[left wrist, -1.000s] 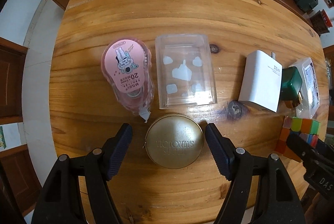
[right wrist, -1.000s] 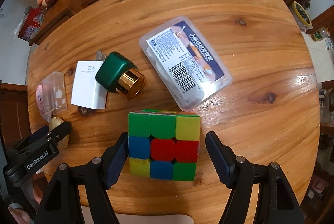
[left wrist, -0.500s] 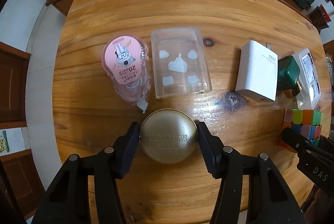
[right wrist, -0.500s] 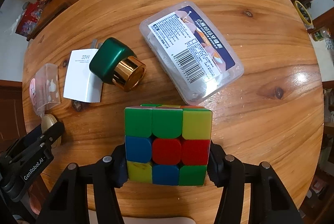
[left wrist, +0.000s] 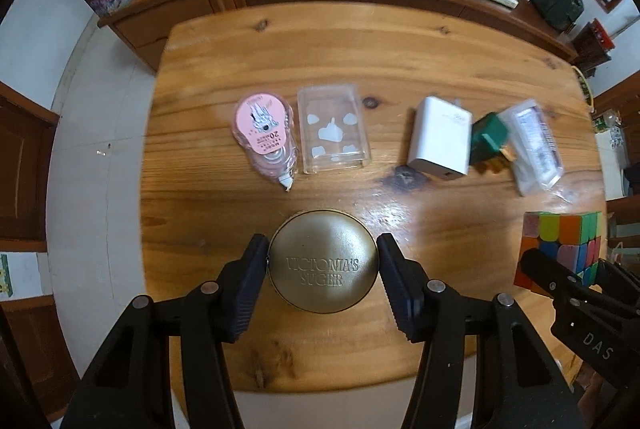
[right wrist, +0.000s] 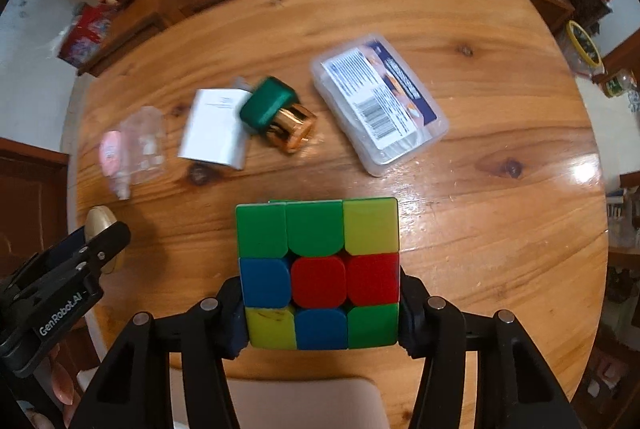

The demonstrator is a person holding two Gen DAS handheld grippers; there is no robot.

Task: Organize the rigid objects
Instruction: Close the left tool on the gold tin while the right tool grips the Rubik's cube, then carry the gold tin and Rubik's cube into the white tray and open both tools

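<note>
Both claws were clamped: the left gripper [left wrist: 322,271] on a round gold metal tin [left wrist: 322,261], the right gripper [right wrist: 320,313] on a multicoloured puzzle cube [right wrist: 318,273]. The tin's curved, smooth rim could have slipped from the pads if the squeeze eased.

The round tin [left wrist: 323,261] sits between the left gripper's fingers [left wrist: 249,285], the tape dispenser [left wrist: 265,137] ahead-left, the clear case [left wrist: 333,129] straight ahead.

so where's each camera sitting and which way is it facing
Left wrist: on the left gripper, looking down its fingers at the gold tin it clamps; right gripper at the edge.
Right wrist: on the right gripper, looking at the clamped cube; left gripper at the left edge.
Shared: the wooden table, white charger.
</note>
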